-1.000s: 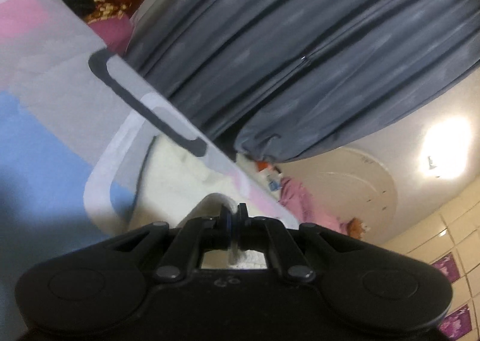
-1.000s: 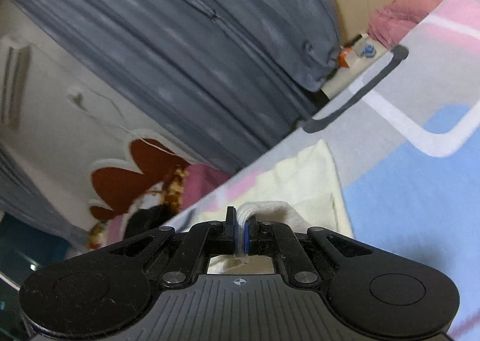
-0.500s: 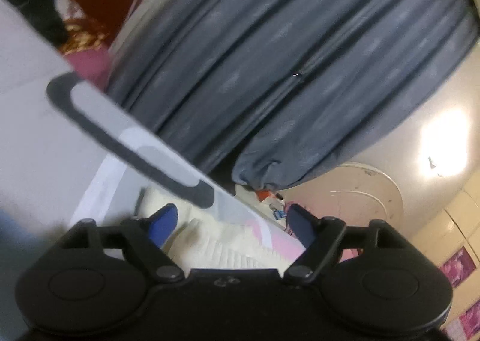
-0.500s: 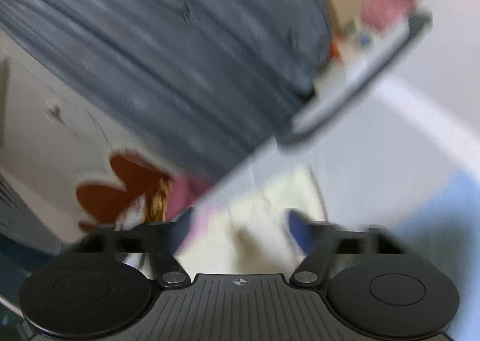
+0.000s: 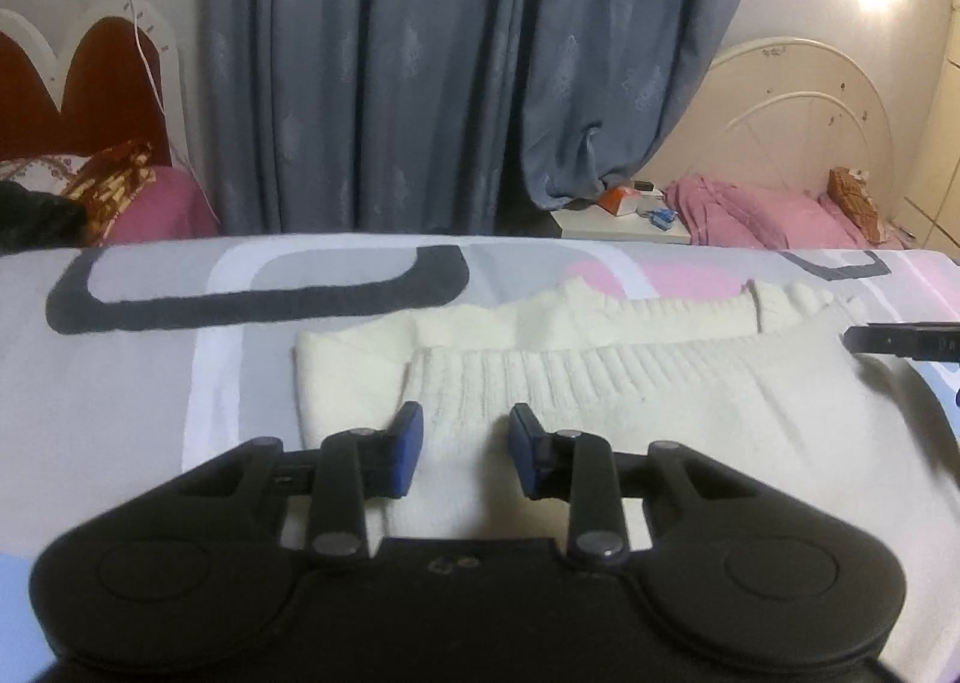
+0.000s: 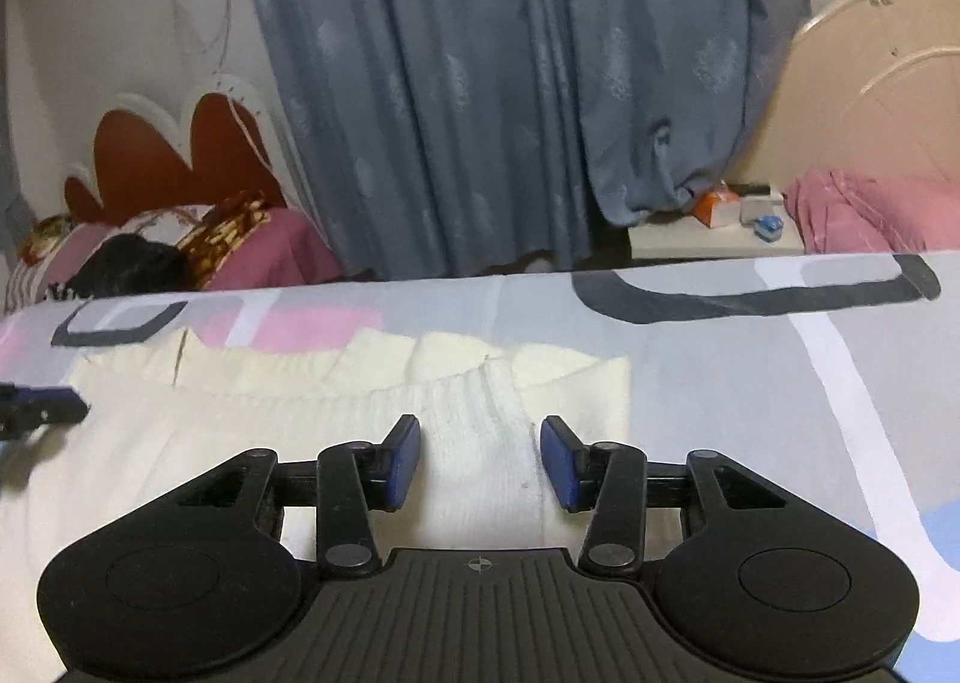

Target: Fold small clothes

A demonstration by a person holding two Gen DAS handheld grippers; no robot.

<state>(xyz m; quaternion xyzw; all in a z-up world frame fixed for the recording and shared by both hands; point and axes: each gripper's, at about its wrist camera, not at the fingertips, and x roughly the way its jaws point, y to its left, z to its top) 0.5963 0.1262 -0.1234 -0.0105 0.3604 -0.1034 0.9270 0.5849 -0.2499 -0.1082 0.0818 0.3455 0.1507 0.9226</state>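
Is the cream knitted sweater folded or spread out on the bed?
Folded. The cream knitted sweater has its ribbed edge doubled over a lower layer that shows along the far and left sides; it lies flat on the patterned bedsheet.

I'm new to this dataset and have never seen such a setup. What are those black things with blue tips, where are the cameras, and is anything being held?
A person holds two hand grippers, each with a camera looking along its fingers. One picture shows the left gripper, the other the right gripper. Both stand open and hold nothing. Beneath them a cream knit sweater lies folded on a patterned bedsheet. Behind it hangs a blue-grey curtain.
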